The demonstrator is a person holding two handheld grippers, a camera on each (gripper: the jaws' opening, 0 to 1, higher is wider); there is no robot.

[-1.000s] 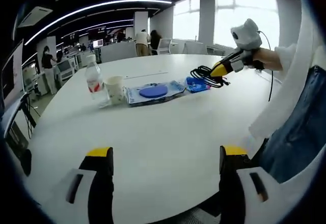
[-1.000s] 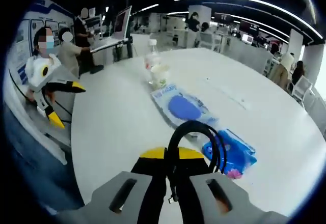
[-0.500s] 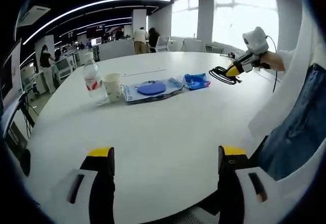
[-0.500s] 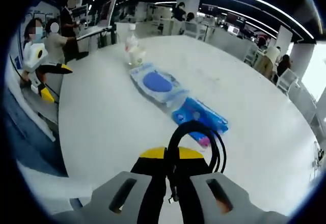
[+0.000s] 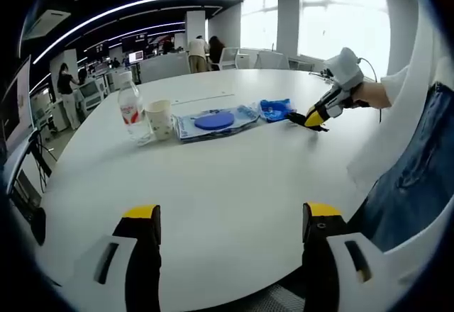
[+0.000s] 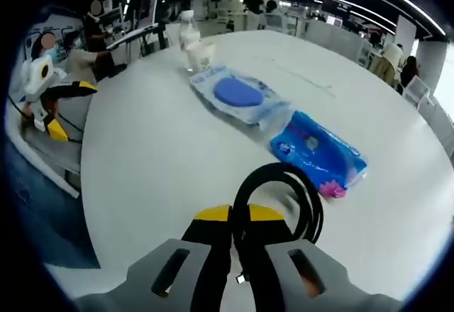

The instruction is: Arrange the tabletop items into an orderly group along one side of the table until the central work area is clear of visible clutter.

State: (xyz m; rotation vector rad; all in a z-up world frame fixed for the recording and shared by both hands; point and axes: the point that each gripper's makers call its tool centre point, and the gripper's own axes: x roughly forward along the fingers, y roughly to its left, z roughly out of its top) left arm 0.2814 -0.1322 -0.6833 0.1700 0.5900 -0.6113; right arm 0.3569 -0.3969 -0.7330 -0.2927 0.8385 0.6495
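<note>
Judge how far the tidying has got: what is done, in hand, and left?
Done: bottle, cup, wipes pack and blue packet form a row. In hand: right claw holds the black cable beside the packet. Left: release it there.

White round table [image 5: 234, 184], with bottle [image 5: 132, 113], paper cup [image 5: 159, 119], wipes pack [image 5: 213, 122], blue packet [image 6: 319, 152] in a row.

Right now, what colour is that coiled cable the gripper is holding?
Black. The coiled cable shows best in the right gripper view, clamped in the right gripper.
</note>
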